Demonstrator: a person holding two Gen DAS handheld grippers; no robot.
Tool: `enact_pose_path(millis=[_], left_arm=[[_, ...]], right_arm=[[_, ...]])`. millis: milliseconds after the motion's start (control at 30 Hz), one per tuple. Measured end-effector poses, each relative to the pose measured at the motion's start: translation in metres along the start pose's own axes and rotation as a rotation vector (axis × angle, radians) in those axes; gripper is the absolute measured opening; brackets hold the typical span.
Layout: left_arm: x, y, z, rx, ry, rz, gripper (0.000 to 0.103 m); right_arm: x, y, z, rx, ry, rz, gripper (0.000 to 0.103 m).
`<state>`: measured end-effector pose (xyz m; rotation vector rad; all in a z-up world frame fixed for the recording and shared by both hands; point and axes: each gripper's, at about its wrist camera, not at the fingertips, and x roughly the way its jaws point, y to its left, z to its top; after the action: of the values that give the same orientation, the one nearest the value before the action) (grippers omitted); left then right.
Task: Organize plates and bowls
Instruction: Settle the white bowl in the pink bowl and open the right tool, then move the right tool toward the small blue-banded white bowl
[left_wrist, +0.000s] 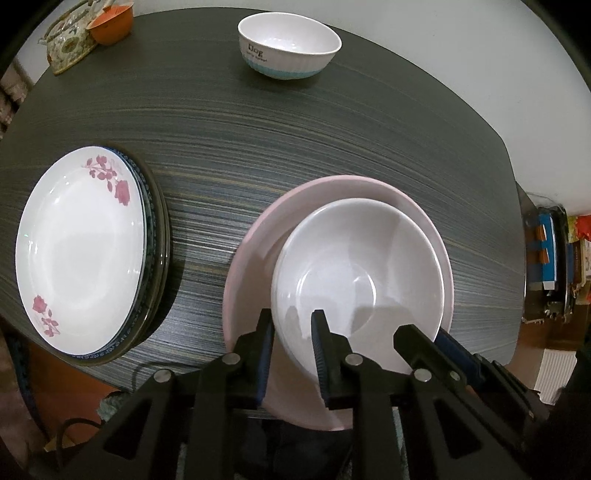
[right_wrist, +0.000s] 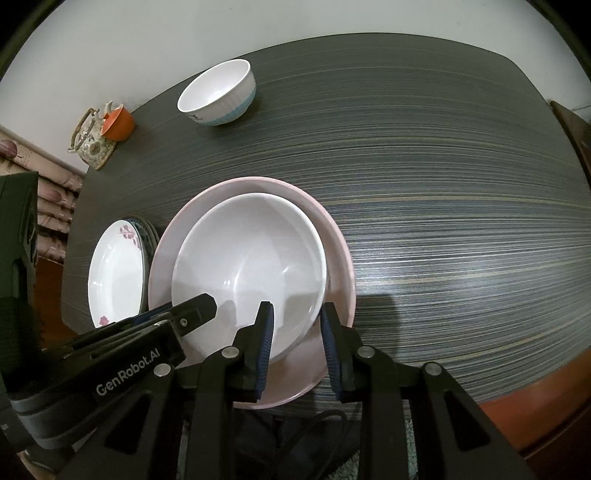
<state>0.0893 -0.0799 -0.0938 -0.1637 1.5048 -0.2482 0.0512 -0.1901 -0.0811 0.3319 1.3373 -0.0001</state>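
- My left gripper (left_wrist: 293, 325) straddles the near-left rim of the white bowl (left_wrist: 354, 280): one finger sits outside the wall, the other inside it.
- A gap shows between its pads and the rim on both sides, so the jaws stand slightly apart and I do not read a firm grip; nothing else is between them.
- My right gripper (right_wrist: 297, 321) straddles the same bowl's near-right rim in the same way, one finger inside and one outside.
- There too the pads look clear of the rim, narrowly parted, not pressing on it as far as I can tell.
- The white bowl sits nested inside the larger pink bowl (right_wrist: 334, 236), shifted toward the near side, so more pink rim shows at the far edge.
- The pink bowl rests on the dark striped table (right_wrist: 443, 221), close to the near edge.
- Just beside it on the left lies a stack of plates (left_wrist: 79, 247), the top one white with pink flowers, darker patterned plates beneath.
- Well apart, near the far edge, stands a small white bowl with a blue band (left_wrist: 290, 46), upright and alone.
- At the far left corner I see a floral teapot (left_wrist: 70, 42) with an orange cup (left_wrist: 114, 24) touching it.
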Motion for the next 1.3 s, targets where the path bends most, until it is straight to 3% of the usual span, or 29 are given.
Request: enact_pose_path(millis=[233, 400, 567, 733, 900, 1000, 1300], left_arm=[[-0.015, 0.000, 0.001, 0.023, -0.059, 0.000, 0.036], [-0.023, 0.008, 0.002, 0.012, -0.085, -0.012, 0.037], [-0.035, 0.011, 0.002, 0.009, -0.169, -0.018, 0.037], [-0.046, 0.013, 0.006, 0.022, -0.200, -0.085, 0.037], [-0.049, 0.020, 0.017, 0.013, -0.237, -0.046, 0.041], [-0.048, 0.034, 0.024, -0.017, -0.237, -0.029, 0.041], [-0.042, 0.059, 0.060, -0.089, -0.251, 0.013, 0.041]], right_arm=[[-0.003, -0.004, 0.000, 0.011, -0.002, 0.007, 0.026], [-0.006, -0.004, -0.001, 0.015, -0.012, 0.017, 0.029], [-0.009, -0.005, -0.001, 0.013, -0.020, 0.023, 0.032], [-0.018, -0.008, 0.002, 0.018, -0.043, 0.037, 0.033], [-0.027, -0.012, 0.017, -0.004, -0.079, 0.052, 0.035], [-0.027, -0.013, 0.028, -0.029, -0.085, 0.072, 0.041], [-0.017, -0.022, 0.063, -0.046, -0.079, 0.137, 0.042]])
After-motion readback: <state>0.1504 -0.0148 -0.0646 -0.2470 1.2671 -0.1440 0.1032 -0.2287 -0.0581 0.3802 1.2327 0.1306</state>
